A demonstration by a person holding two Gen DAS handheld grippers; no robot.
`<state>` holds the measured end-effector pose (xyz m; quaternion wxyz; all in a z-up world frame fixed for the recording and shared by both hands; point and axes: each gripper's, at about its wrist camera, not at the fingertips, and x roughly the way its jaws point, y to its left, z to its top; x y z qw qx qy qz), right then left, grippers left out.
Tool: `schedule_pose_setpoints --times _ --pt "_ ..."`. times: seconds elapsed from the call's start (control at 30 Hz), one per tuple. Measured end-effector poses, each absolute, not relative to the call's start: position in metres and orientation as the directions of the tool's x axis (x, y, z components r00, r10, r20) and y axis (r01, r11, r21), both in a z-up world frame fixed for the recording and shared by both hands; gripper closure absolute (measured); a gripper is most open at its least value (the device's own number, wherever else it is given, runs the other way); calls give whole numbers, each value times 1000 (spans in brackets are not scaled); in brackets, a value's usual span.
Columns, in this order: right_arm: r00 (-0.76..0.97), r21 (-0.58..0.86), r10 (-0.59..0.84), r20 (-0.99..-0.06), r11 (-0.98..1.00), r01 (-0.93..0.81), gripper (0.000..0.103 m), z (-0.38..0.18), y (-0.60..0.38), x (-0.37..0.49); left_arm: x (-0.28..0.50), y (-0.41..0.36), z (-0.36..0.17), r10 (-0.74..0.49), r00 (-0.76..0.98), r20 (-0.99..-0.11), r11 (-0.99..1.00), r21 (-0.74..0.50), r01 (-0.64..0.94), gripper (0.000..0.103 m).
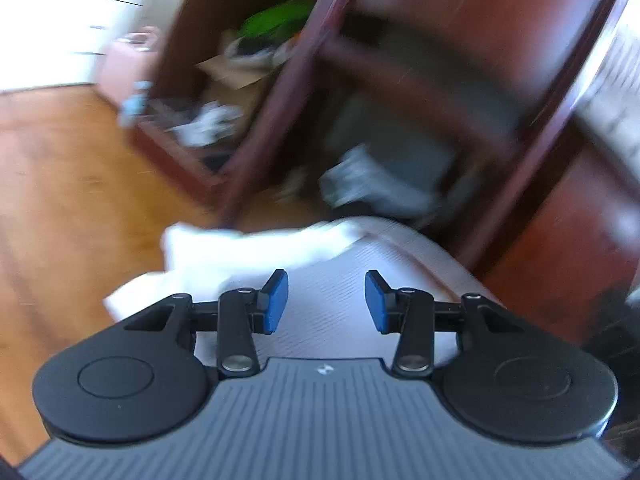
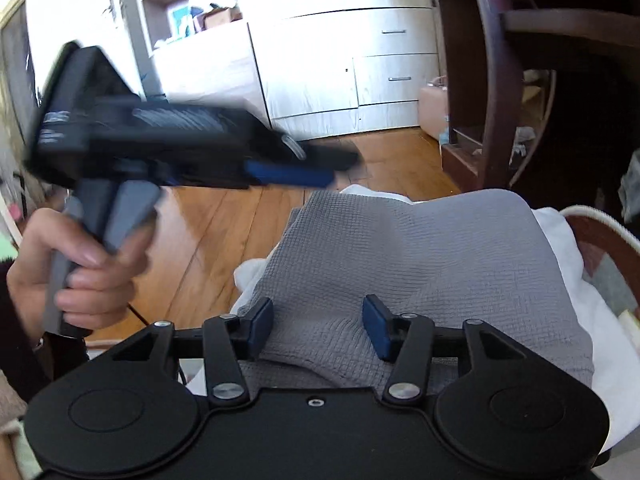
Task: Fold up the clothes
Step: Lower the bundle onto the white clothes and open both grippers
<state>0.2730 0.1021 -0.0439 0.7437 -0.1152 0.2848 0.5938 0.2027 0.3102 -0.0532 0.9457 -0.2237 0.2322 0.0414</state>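
Observation:
A grey waffle-knit cloth [image 2: 420, 256] lies folded on top of a white cloth [image 2: 560, 276]. My right gripper [image 2: 318, 330] is open, its blue pads just above the near edge of the grey cloth, holding nothing. My left gripper [image 1: 326, 300] is open and empty above the same grey cloth [image 1: 340, 288], with the white cloth [image 1: 224, 252] beyond it. The left wrist view is blurred by motion. In the right wrist view the left gripper [image 2: 316, 172] appears blurred, hovering above the far left of the pile, held by a hand [image 2: 80, 276].
A dark red wooden shelf unit [image 1: 420, 80] with clutter stands behind the pile. Wooden floor [image 2: 224, 240] lies to the left. White drawers [image 2: 360, 68] stand at the far wall. A round basket rim [image 2: 600, 220] shows at the right.

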Motion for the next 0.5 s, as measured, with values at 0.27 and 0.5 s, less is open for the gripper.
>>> schedule_pose_setpoints --times 0.27,0.5 --pt "142 43 833 -535 195 -980 34 -17 83 261 200 299 -72 146 833 -533 912 -254 -323 63" --pt "274 122 800 -533 394 -911 35 -27 80 318 192 303 -80 118 829 -547 904 -286 -318 61"
